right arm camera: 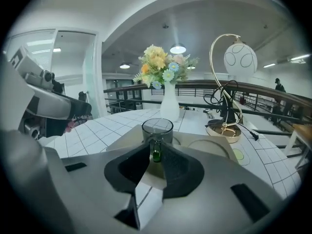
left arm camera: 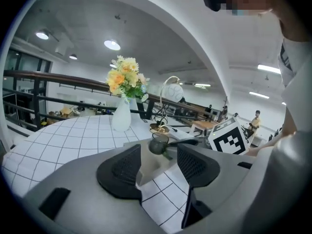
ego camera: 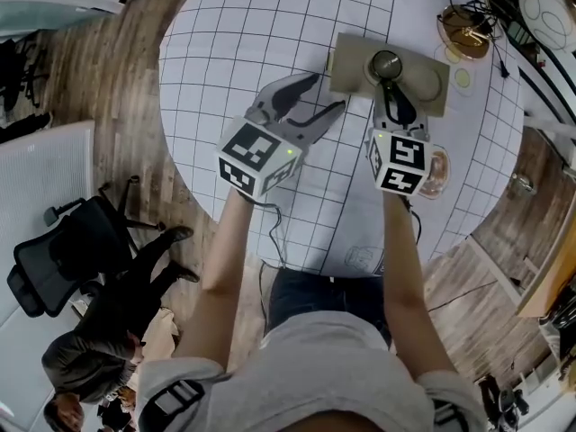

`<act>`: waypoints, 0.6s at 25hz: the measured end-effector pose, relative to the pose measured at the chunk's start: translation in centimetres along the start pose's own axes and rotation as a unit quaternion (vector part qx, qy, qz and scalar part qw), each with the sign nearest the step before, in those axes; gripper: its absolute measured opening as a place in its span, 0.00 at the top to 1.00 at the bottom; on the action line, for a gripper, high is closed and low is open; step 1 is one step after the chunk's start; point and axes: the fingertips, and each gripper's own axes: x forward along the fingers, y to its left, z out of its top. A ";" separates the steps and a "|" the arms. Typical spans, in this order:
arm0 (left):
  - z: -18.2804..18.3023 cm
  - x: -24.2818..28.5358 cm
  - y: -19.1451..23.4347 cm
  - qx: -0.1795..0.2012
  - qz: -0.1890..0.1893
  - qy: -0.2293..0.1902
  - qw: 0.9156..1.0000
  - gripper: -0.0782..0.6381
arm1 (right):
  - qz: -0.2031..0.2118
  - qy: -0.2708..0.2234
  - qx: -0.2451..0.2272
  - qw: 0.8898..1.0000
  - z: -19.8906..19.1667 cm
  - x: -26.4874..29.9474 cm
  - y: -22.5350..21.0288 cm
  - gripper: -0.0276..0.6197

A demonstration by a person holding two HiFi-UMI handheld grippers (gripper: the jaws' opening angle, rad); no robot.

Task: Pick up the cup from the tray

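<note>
Cup [right arm camera: 157, 126]: upright on the tray [right arm camera: 209, 150] on the table [ego camera: 234, 43], straight ahead of our right tool [right arm camera: 156, 156], whose jaws are pinched on its handle [right arm camera: 156, 149]. Our left tool [ego camera: 324, 94] hangs open and empty beside the tray's left edge. We judge that the right hand lifts straight up.

Between the right gripper's [right arm camera: 157, 152] fingers, the cup [right arm camera: 157, 129] is smoky see-through glass with a glossy rim. The pads [right arm camera: 178, 167] look like matt black rubber, finely ribbed, set in smooth matt grey plastic. Under the fingertips the tray [right arm camera: 122, 139] is dull beige and smooth. Around it the table cover [right arm camera: 105, 128] is smooth white with a printed grid. Beyond the fingertips, the vase [right arm camera: 169, 106] is matt white and the lamp base [right arm camera: 223, 130] is polished brassy metal.
</note>
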 end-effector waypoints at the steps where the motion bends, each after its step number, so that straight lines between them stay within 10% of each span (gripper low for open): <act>1: -0.3 0.0 0.0 -0.005 -0.002 0.000 1.000 0.56 | 0.001 0.002 0.003 1.000 -0.1 0.1 0.0 0.87; 15: -2.4 -0.6 0.3 -0.034 0.023 0.000 0.999 0.59 | 0.016 -0.032 0.055 0.998 0.6 0.0 0.1 0.90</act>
